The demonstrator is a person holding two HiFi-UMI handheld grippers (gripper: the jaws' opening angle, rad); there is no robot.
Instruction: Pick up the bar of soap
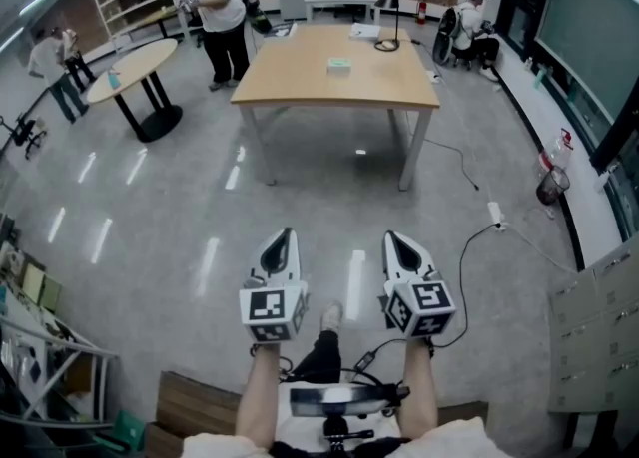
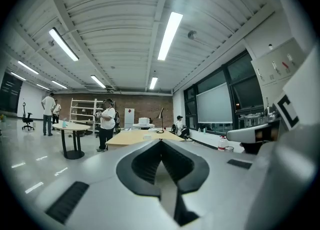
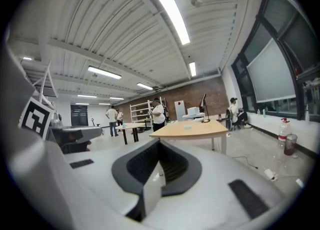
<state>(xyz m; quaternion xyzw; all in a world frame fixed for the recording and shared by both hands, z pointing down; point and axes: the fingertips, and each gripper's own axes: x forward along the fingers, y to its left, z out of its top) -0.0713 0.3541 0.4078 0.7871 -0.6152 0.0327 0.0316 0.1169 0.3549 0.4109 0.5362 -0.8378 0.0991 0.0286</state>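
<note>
A small pale block, apparently the bar of soap [image 1: 339,66], lies on the wooden table [image 1: 300,87] far ahead of me; the right gripper view shows the soap [image 3: 187,126] as a speck on the tabletop. Both grippers hang over the grey floor, well short of the table. My left gripper [image 1: 286,235] has its jaws together with nothing between them, and the left gripper view shows that gripper [image 2: 161,142] the same way. My right gripper [image 1: 391,236] is shut and empty too, its tips [image 3: 160,142] meeting in its own view.
A desk lamp [image 1: 391,17] and papers stand on the table's far end. A round table [image 1: 130,72] and a standing person [image 1: 222,12] are at the back left, a seated person [image 1: 471,27] at the back right. A cable and power strip [image 1: 495,215] lie on the floor at right.
</note>
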